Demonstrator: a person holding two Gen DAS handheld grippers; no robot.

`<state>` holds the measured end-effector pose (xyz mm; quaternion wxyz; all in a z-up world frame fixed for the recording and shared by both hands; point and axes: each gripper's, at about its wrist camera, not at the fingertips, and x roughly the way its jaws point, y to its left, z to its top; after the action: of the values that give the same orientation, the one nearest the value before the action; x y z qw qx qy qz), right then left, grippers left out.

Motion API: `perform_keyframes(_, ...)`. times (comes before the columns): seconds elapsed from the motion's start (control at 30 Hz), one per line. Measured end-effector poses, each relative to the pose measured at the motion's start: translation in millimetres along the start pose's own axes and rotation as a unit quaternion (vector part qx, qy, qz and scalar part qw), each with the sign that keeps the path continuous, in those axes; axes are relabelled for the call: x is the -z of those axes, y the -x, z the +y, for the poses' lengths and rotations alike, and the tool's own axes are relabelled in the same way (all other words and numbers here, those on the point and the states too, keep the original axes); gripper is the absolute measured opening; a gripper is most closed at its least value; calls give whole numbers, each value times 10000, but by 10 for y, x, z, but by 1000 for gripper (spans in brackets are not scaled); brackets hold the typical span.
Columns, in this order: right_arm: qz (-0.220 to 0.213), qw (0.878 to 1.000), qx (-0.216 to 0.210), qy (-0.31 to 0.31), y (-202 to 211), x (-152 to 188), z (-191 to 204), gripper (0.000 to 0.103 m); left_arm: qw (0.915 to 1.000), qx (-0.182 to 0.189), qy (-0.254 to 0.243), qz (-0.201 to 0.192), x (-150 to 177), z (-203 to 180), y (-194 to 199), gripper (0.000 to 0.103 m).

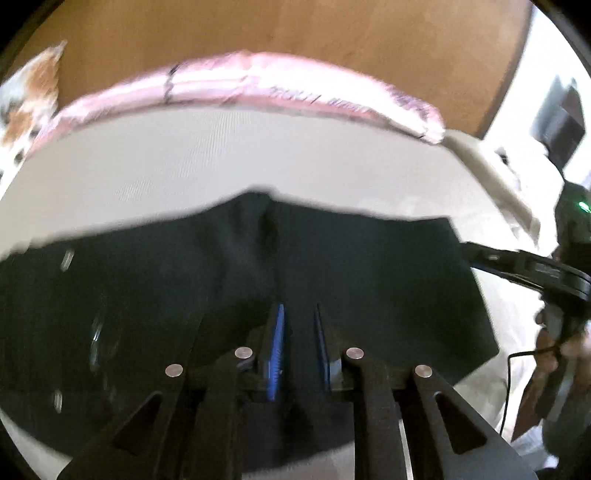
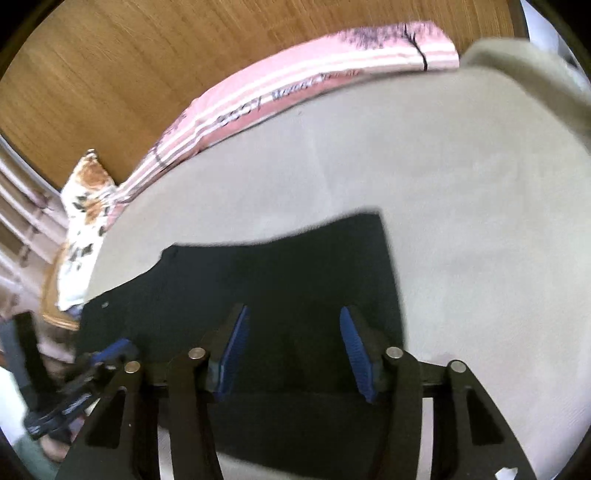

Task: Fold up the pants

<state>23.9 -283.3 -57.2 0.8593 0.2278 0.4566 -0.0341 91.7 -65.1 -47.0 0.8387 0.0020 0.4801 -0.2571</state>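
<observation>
Black pants (image 1: 332, 258) lie folded into a flat block on a pale bed sheet (image 1: 221, 166). My left gripper (image 1: 299, 343) hovers over their near part, its blue pads a narrow gap apart with no cloth pinched between them. In the right wrist view the same pants (image 2: 295, 266) fill the lower middle. My right gripper (image 2: 297, 350) hangs above them with its jaws well apart and nothing between the pads. The right gripper's fingers (image 1: 517, 262) reach in at the pants' right edge. The left gripper's blue pad (image 2: 114, 349) shows at the pants' left edge.
A pink striped pillow (image 2: 295, 85) lies along the far edge of the sheet (image 2: 461, 221), against a wooden board (image 1: 295, 29). A floral pillow (image 2: 85, 221) sits at the far left corner. A beige folded blanket (image 2: 517, 74) lies far right. A person's hand (image 1: 569, 350) holds the right gripper.
</observation>
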Motion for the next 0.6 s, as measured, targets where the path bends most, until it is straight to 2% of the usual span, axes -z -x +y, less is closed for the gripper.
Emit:
perform_keyframes(0.17, -1, 9983, 498, 289, -241, -192, -27, 41, 9995, 214, -225, 21, -299, -94, -386, 18)
perform_keyframes(0.37, 69, 9962, 746, 445, -421, -285, -46, 39, 9987, 241, 51, 438, -478, 23, -884, 18)
perform_keyframes(0.47, 46, 9943, 849, 640, -422, -280, 13, 41, 9988, 266, 14, 409, -485, 20, -885, 18)
perform_keyframes(0.6, 82, 9947, 807, 627, -348, -266, 49, 41, 9986, 98, -187, 478, -471, -63, -817, 18)
